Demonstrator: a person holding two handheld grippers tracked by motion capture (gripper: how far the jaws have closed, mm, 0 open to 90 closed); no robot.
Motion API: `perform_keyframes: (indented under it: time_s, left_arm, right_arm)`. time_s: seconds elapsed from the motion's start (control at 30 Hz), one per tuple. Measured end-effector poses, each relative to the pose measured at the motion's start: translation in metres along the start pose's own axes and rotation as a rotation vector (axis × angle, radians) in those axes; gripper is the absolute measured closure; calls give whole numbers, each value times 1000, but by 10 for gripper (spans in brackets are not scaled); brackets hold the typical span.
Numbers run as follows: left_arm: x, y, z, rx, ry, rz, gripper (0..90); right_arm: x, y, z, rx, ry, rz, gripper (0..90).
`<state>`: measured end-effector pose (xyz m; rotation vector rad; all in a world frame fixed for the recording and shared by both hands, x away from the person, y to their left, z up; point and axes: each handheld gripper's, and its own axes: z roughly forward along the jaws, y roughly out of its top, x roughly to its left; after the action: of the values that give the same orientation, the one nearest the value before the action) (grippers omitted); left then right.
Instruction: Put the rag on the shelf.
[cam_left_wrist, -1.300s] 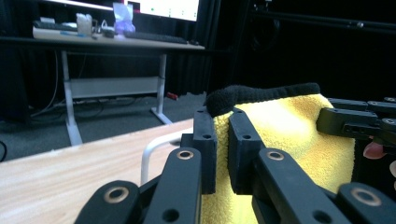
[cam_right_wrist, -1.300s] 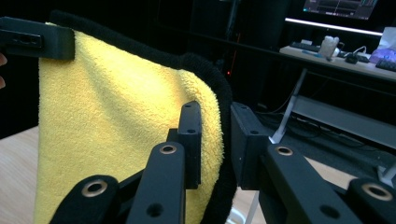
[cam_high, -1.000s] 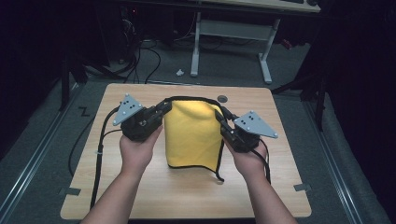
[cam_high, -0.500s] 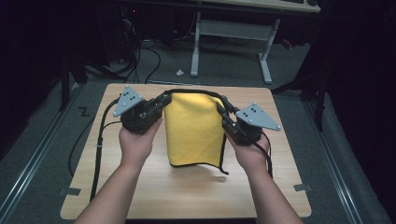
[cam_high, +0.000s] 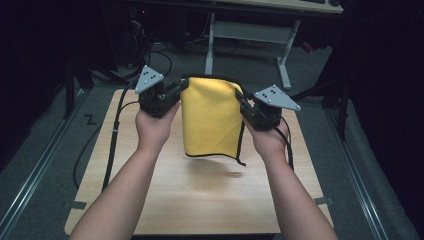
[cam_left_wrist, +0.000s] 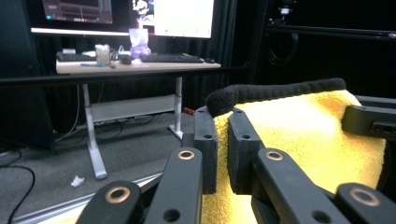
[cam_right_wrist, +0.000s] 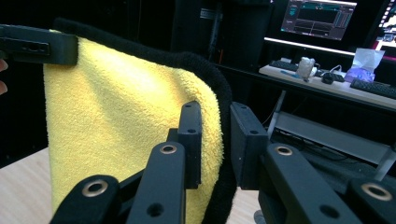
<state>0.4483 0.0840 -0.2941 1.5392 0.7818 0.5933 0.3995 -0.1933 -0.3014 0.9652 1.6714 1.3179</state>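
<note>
Counting from the high view, we log one yellow cloth (cam_high: 210, 117) with black trim and two grippers. Left gripper (cam_high: 176, 92) and right gripper (cam_high: 242, 102) each pinch an upper corner, jaws nearly closed on the fabric, cloth hanging clear above the wooden table (cam_high: 200, 200).

No legible text or labels.

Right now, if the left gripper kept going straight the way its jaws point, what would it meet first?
The left gripper is shut on the yellow towel's corner; past the jaw tips the way looks free, with a distant desk beyond, though depth is unclear.
</note>
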Motion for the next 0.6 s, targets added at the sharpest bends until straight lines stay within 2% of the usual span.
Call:
perform_keyframes:
  time_s: [0.07,0.2,0.27,0.33,0.6]
  left_arm:
    - [4,3,8,16,15,12,839]
    - [15,4,23,7,8,6,837]
    - [21,1,31,15,18,-3,835]
    - [23,-2,38,26,30,17,834]
    - [28,-11,57,50,57,55,829]
  right_arm:
    - [-4,2,8,5,1,1,767]
    - [-12,6,22,9,-9,-11,767]
    - [-16,5,30,9,-14,-17,767]
    - [-18,2,37,11,-16,-11,767]
    - [-31,-12,58,42,-19,-23,767]
